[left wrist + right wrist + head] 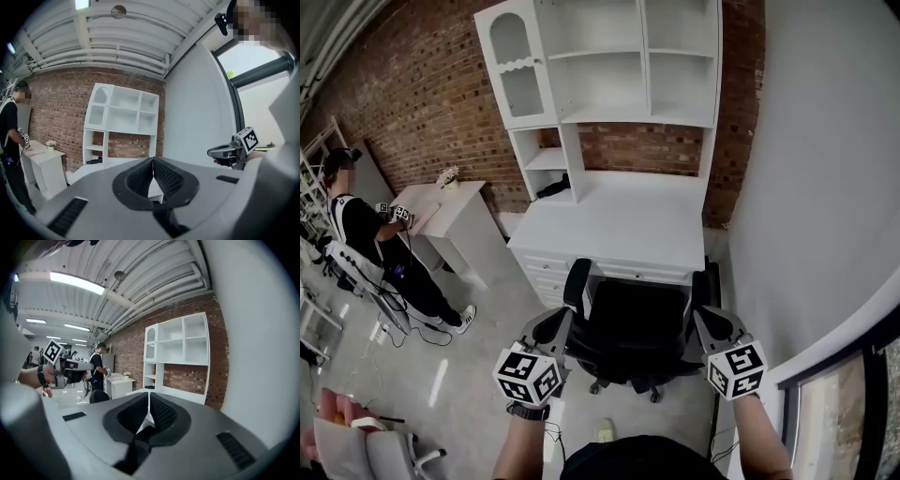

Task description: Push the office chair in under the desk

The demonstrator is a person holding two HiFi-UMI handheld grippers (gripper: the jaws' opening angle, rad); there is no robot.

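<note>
While the chair (633,323) stands just in front of the white desk (628,220), its back turned to the person and its armrests reaching toward the desk's front edge, it is not yet tucked under. Both sets of tongs are pressed together with nothing between them: the left gripper (153,161) and the right gripper (149,395) each show ridged pads meeting at the tip, aimed past the chair at the shelves (609,84) above the desk. In the head view they sit one at each side of the backrest, close to its edges; whether they touch it I cannot tell. On wheels over a smooth floor (478,347), the chair should roll with little effort, but it will likely swivel if pushed off centre, so even pressure on both sides seems wise. The dark back panel may give under a point, so the firmer outer frame looks the better place to press, with the closed tips as blunt pushers. The armrests could catch the desk's edge
</note>
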